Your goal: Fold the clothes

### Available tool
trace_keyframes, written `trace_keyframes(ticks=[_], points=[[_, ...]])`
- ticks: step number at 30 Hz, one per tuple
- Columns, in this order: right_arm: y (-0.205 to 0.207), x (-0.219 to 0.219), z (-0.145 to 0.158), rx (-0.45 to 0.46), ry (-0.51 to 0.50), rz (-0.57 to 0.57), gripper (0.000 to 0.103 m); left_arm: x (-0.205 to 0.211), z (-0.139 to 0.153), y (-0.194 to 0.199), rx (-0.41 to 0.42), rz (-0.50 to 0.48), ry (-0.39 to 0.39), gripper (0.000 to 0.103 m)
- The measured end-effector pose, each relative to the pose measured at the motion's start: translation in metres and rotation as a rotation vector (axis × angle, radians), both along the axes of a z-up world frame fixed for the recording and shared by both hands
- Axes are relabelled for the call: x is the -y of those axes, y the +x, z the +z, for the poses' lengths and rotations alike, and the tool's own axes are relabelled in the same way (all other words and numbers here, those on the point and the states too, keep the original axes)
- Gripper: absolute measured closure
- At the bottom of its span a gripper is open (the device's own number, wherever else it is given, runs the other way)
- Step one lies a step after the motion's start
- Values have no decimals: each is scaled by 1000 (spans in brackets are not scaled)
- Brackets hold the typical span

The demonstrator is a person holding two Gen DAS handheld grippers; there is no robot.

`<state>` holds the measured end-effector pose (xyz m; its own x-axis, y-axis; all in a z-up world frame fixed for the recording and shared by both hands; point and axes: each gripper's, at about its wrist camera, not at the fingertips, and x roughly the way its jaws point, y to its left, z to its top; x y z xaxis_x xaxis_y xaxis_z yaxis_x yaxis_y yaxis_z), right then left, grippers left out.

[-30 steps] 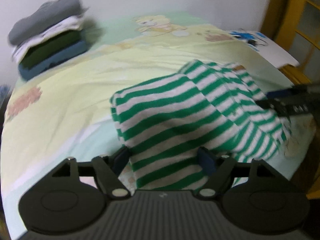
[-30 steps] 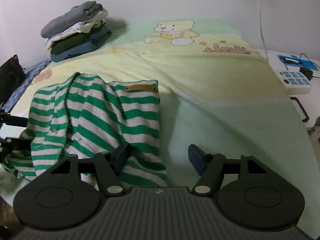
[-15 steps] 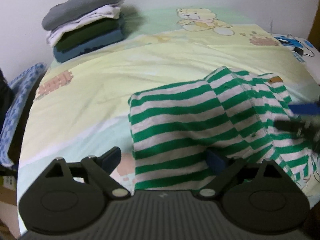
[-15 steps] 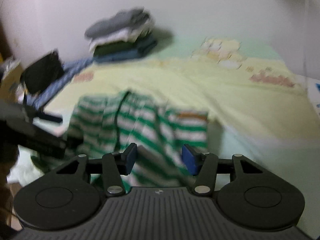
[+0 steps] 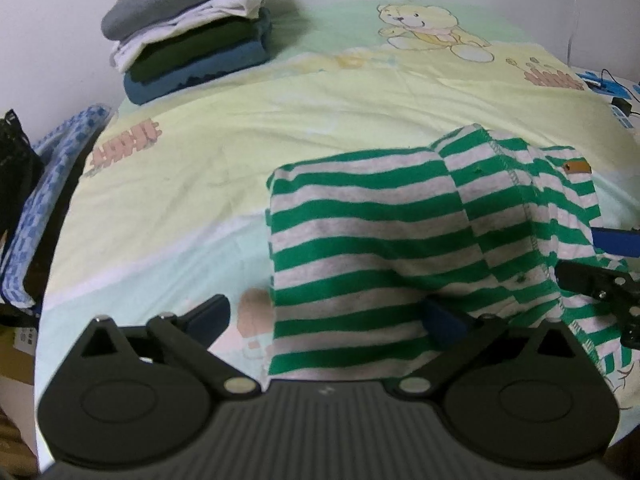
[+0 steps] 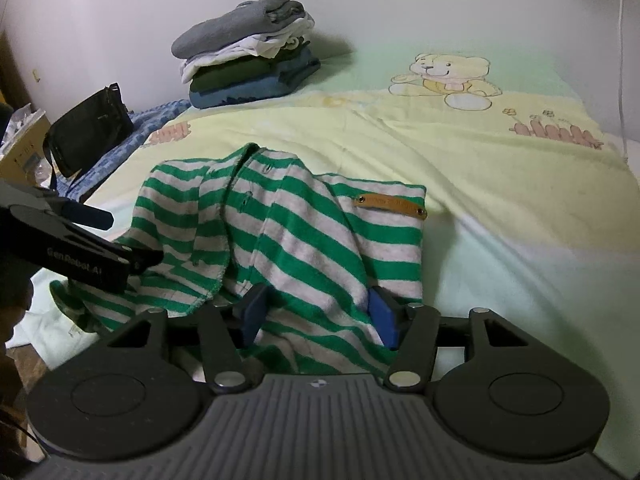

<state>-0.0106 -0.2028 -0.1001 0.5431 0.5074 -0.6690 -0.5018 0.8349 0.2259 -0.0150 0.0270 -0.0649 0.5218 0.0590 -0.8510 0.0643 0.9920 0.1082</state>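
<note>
A green-and-grey striped garment point(image 5: 380, 240) point(image 6: 300, 240) with a tan label point(image 6: 390, 203) lies rumpled near the front edge of the bed. My left gripper point(image 5: 328, 316) is wide and still opening. Its left pad point(image 5: 212, 312) is over bare sheet, and its right pad point(image 5: 442, 320) is tucked at the cloth's hem without pinching. My right gripper point(image 6: 318, 314) straddles a raised fold of the garment. Its jaws are opening slightly and the fabric sits loosely between the pads. Each gripper shows in the other's view: the left gripper point(image 6: 120, 236), the right gripper point(image 5: 580, 254).
A stack of folded clothes point(image 5: 192, 40) point(image 6: 248, 60) stands at the far left of the teddy-bear bedsheet point(image 5: 240, 140) point(image 6: 480, 160), by the wall. A black bag point(image 6: 88, 128) and a blue patterned cloth point(image 5: 48, 184) lie off the left side. Small devices and cables point(image 5: 608, 84) sit far right.
The left jaws have spread wider and the left pad has come off the garment onto the sheet. The right gripper has shifted left over the garment, so that a fold now lies between its pads.
</note>
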Motion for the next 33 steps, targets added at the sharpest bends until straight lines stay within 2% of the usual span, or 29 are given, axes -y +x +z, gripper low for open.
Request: trace_keyframes(ticks=[17,23,31,33], points=[[-7,-5,-2,15,-28,-93,39,-18,-10,15,-57,-60,-120,1],[-5,-6,-2,14,-41,-94,36,-20,-11,16,-60,-61,-125,1],[3,-2,-2,-21,-68,-91,25,-25,-9,18,-94,-19,-174,1],[5,-2,0,-36,-76,-94,25,-26,-6,17,-85,-25,-166,1]])
